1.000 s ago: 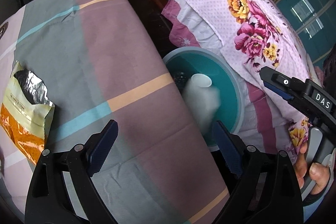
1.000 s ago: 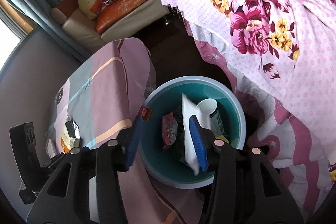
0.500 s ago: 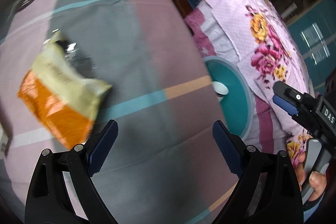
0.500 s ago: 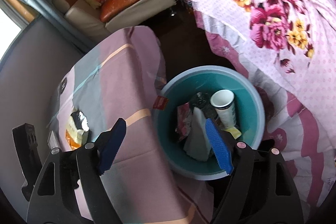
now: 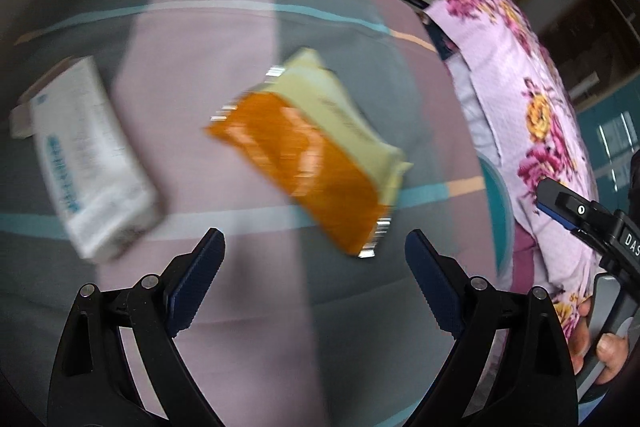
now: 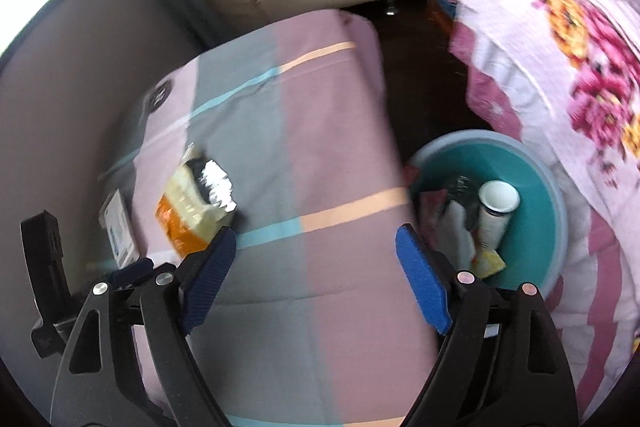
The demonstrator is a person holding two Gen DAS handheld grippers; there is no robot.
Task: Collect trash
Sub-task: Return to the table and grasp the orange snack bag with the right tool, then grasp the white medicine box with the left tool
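White letters "DAS" — on the right gripper [image 5: 624, 241] body.

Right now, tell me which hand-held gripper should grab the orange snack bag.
Left. The orange snack bag lies just ahead of the open left hand-held gripper. The right hand-held gripper, open and empty, sits nearer the teal basin.

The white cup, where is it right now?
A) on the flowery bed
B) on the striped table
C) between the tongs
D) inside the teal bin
D: in the right wrist view the white cup lies among other trash inside the teal bin, beside the table.
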